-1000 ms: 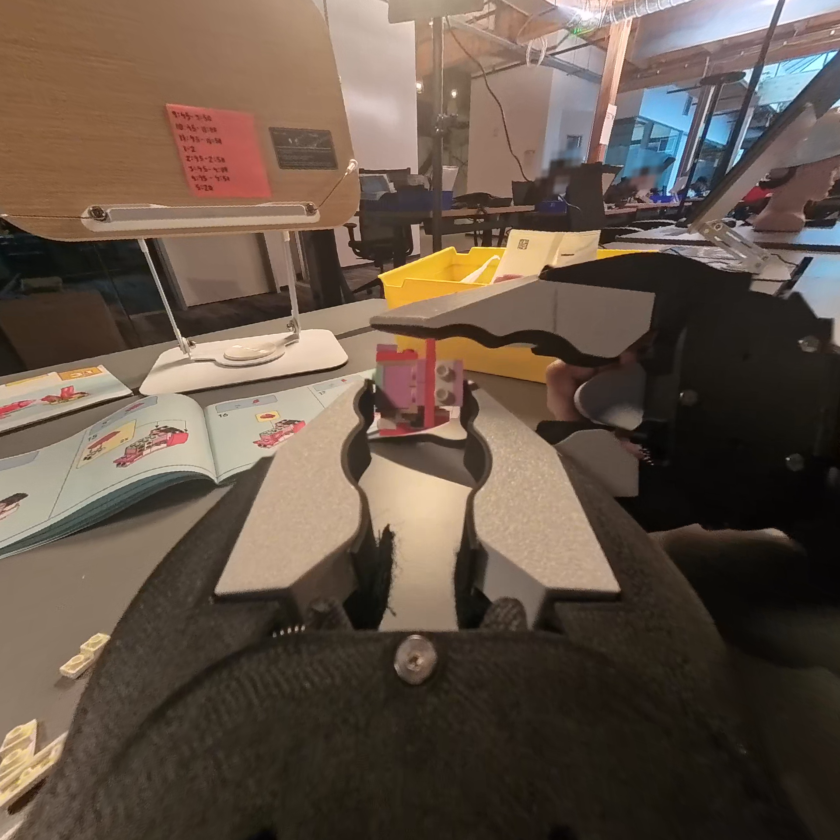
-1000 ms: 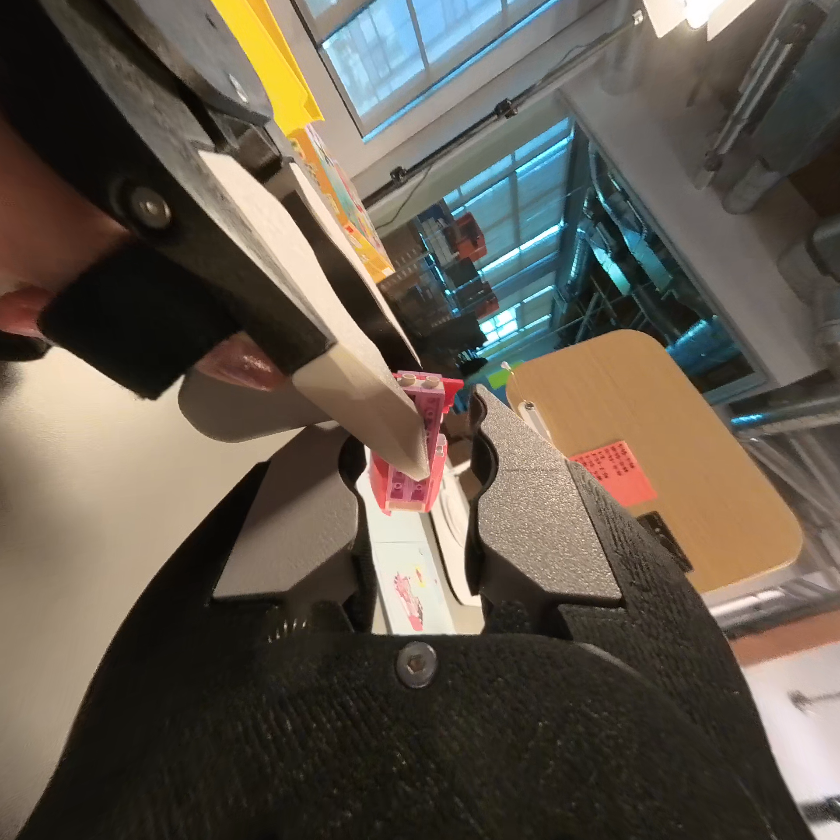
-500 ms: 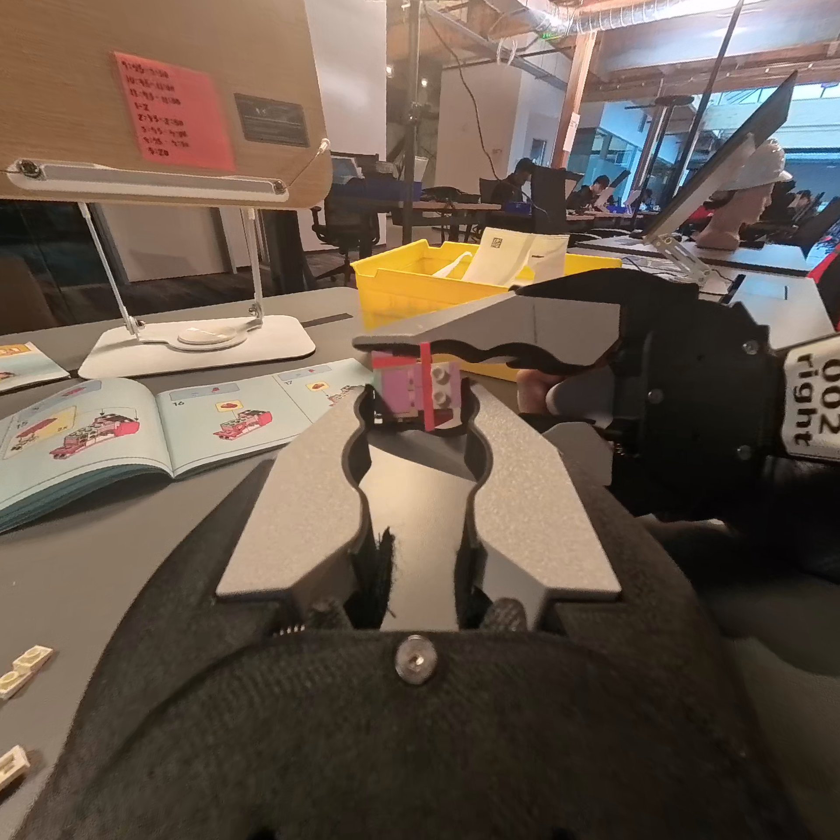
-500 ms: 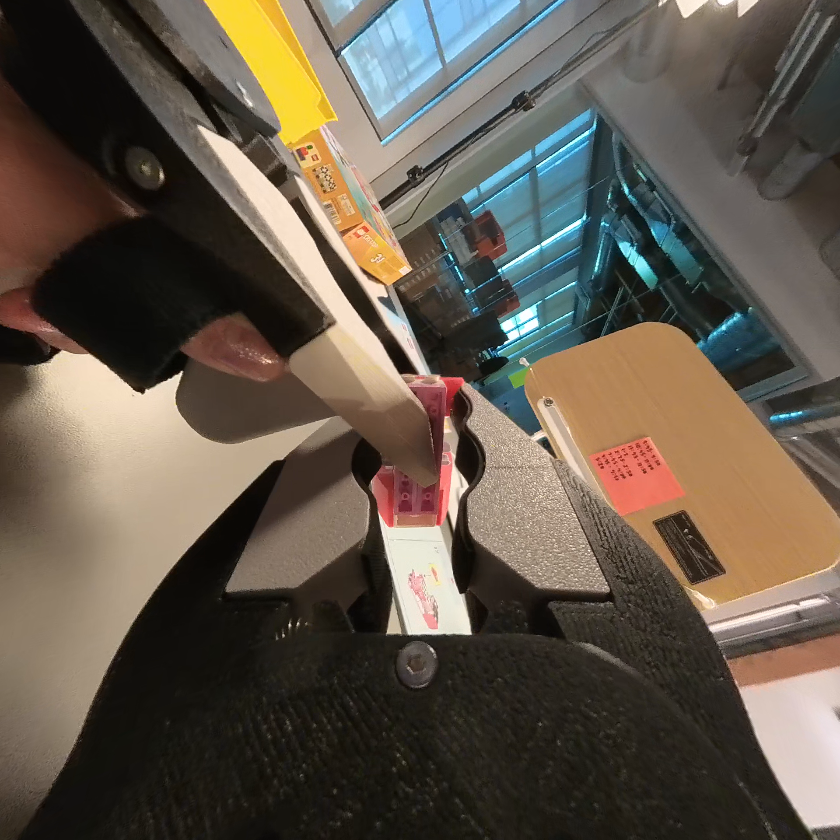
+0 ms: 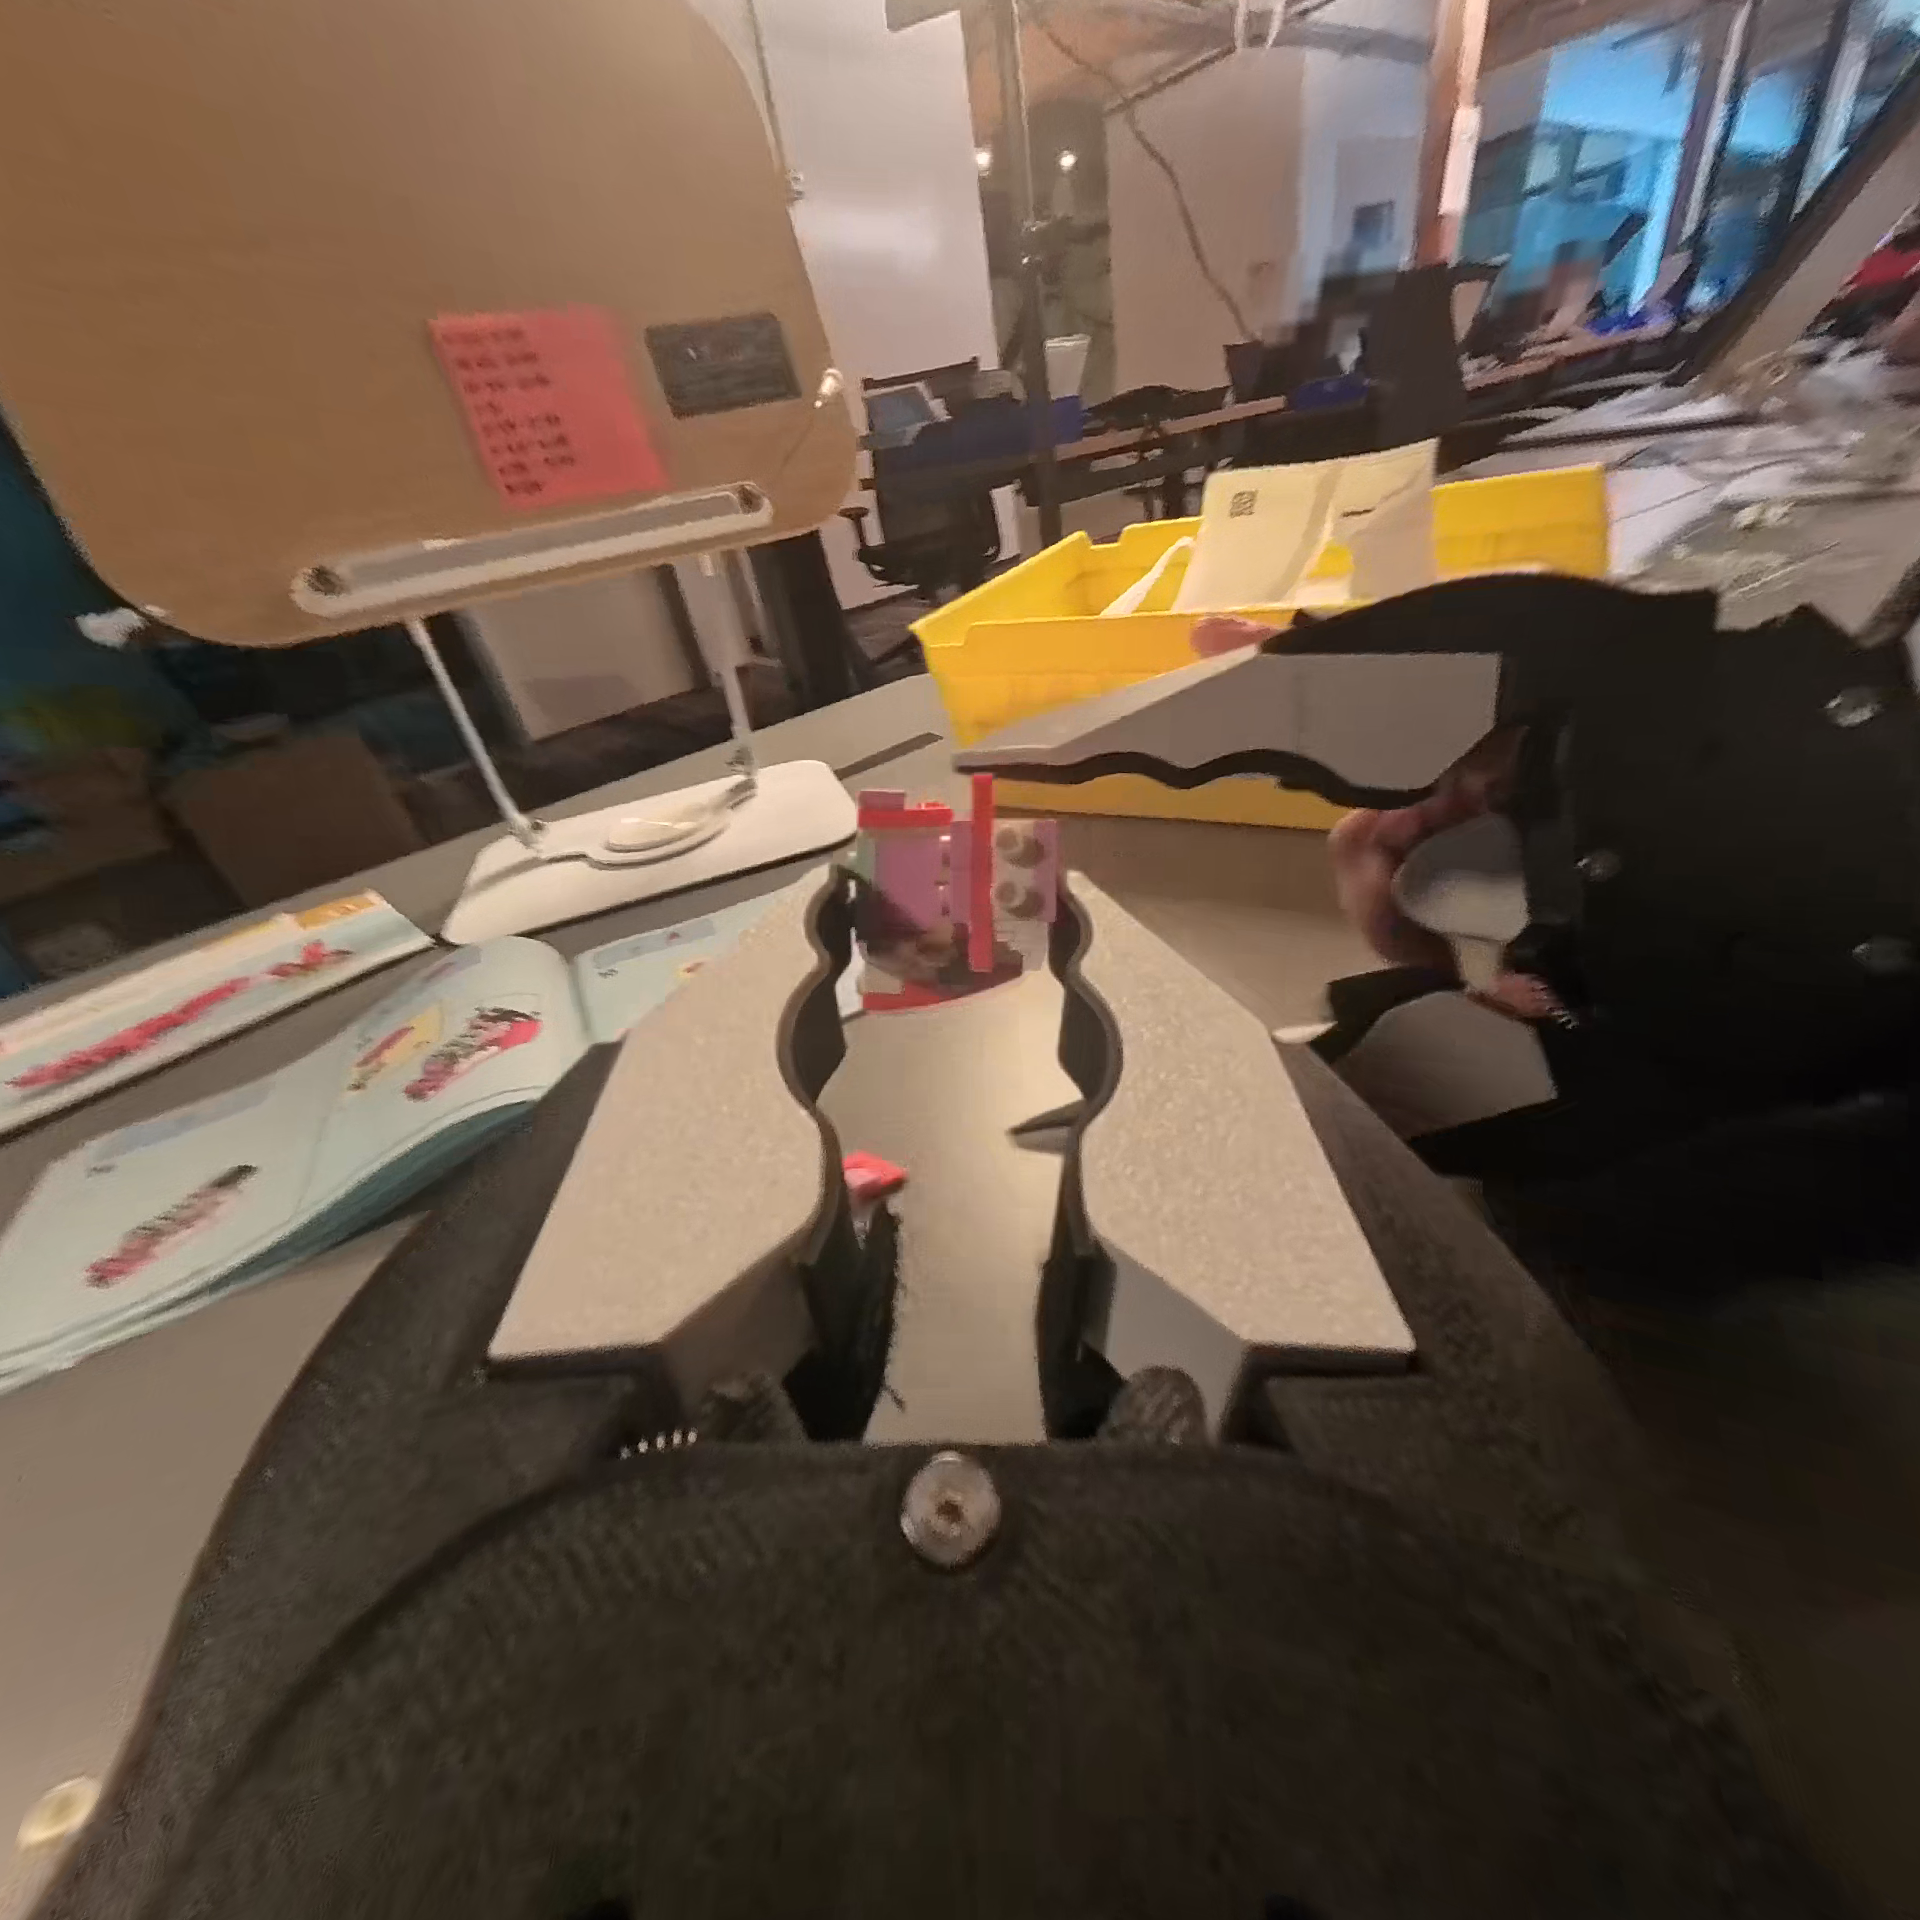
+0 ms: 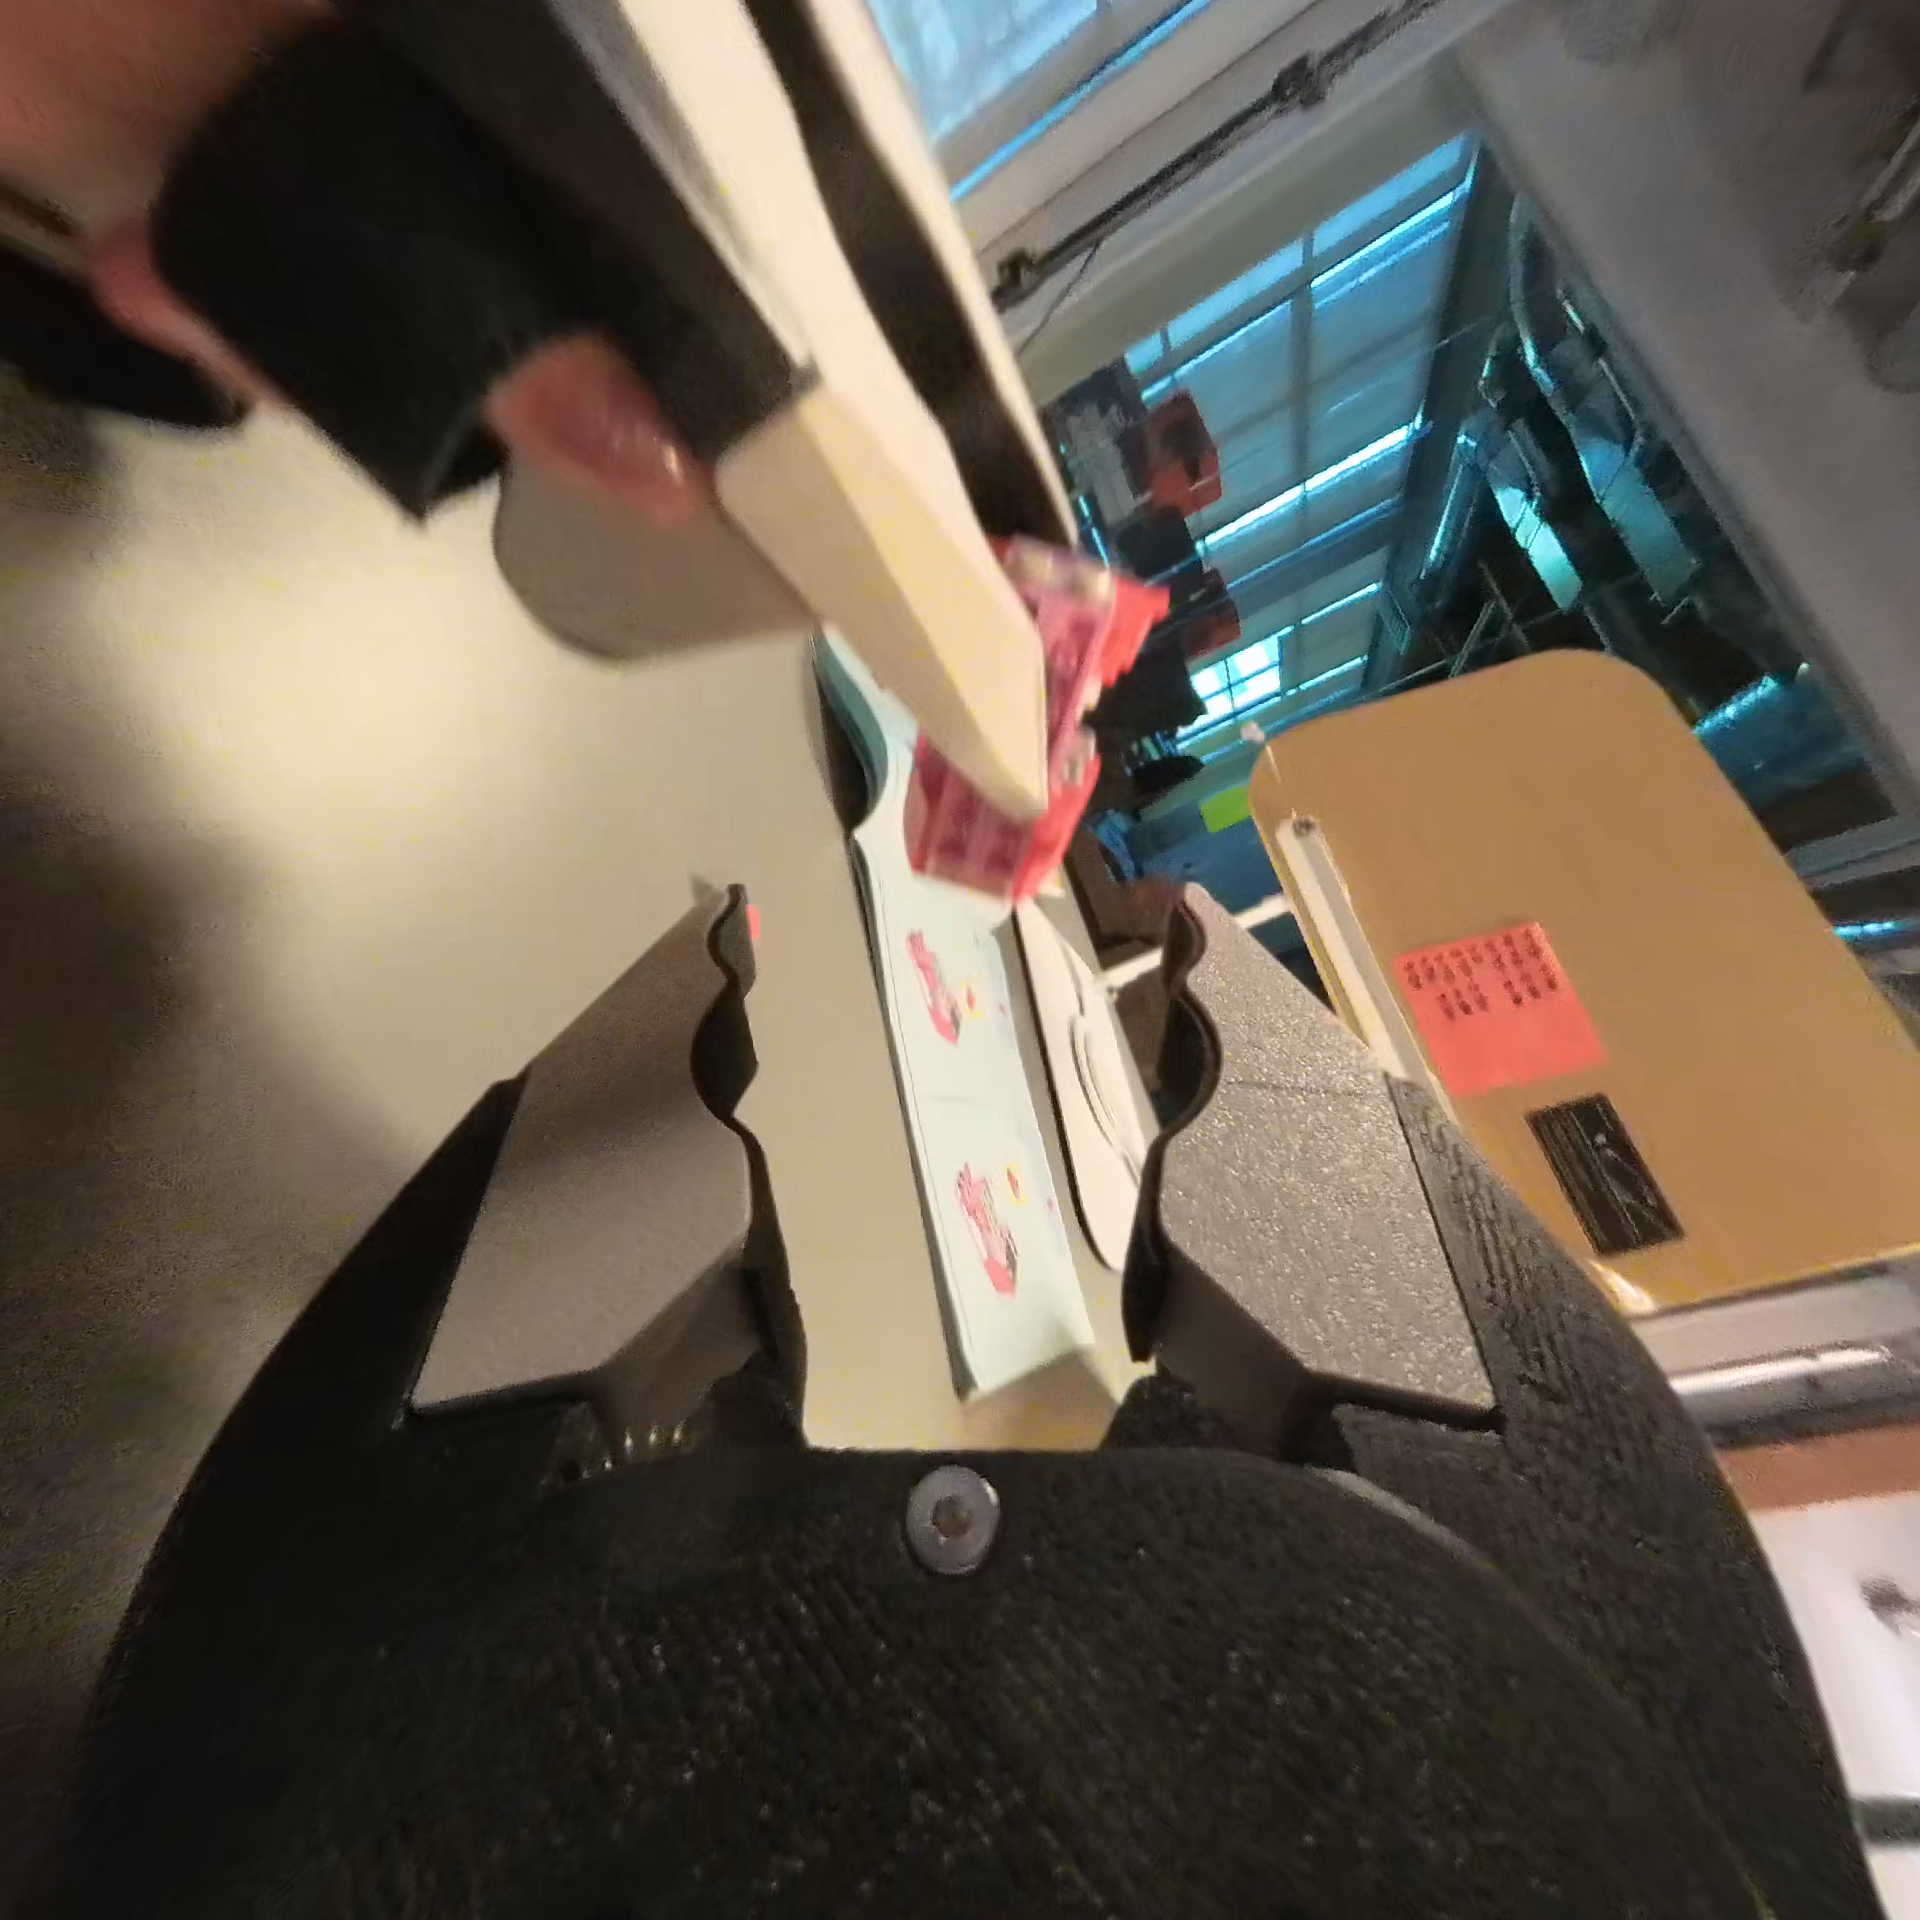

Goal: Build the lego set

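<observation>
While the left gripper [image 5: 951,914] clamps a pink-and-red brick model [image 5: 951,899] standing upright, right gripper [image 6: 951,935] spread wide, grey tabletop [image 5: 156,1403], open office behind.

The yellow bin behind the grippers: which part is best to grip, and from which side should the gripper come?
Judging by its shape, take the yellow bin by its near wall, coming from above. The bin is open-topped and the rim is thin and straight, so one finger could go inside and one outside. The papers inside sit farther back.

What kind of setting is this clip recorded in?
Most likely an open-plan office or lab workspace: rows of desks and office chairs behind, exposed ceiling ducts, and a grey worktable bearing a yellow parts bin and open building instructions.
</observation>
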`<state>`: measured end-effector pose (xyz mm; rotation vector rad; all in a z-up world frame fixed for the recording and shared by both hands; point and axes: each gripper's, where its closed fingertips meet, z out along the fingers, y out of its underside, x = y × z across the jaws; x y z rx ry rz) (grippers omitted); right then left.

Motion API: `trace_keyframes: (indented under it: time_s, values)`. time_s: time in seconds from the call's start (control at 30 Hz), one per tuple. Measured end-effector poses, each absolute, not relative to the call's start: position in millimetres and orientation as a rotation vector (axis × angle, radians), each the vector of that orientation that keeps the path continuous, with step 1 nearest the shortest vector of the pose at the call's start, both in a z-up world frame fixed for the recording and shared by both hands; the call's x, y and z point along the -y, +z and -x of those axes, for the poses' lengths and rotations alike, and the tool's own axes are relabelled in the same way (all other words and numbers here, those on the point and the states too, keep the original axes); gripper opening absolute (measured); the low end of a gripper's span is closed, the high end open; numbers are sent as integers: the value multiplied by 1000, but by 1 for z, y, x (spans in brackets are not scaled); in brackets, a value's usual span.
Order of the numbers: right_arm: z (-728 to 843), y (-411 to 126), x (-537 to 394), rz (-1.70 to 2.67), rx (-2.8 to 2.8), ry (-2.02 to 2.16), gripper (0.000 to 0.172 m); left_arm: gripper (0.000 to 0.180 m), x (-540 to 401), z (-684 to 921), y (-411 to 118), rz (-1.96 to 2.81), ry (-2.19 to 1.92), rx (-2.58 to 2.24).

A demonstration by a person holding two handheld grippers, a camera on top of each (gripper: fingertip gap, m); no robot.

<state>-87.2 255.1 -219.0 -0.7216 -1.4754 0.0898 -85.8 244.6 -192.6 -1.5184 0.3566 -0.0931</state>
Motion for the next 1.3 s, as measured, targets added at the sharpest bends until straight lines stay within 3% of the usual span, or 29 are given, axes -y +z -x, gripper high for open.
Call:
trace_keyframes:
  time_s: [0.23,0.4,0.5,0.7,1.3]
  values:
    - [49,-216,-289,922,1377,210,72,37,-244,98,-189,1414,470,-553]
    - [46,-199,-265,1067,1303,862,38,37,-243,93,-188,1339,654,-659]
    - [45,-183,-242,1078,1271,1244,34,37,-242,83,-192,1309,695,-736]
    - [49,-176,-224,1016,1308,1272,22,37,-242,68,-199,1263,771,-844]
    - [89,-208,-241,1308,1354,590,48,37,-260,87,-220,1490,793,-769]
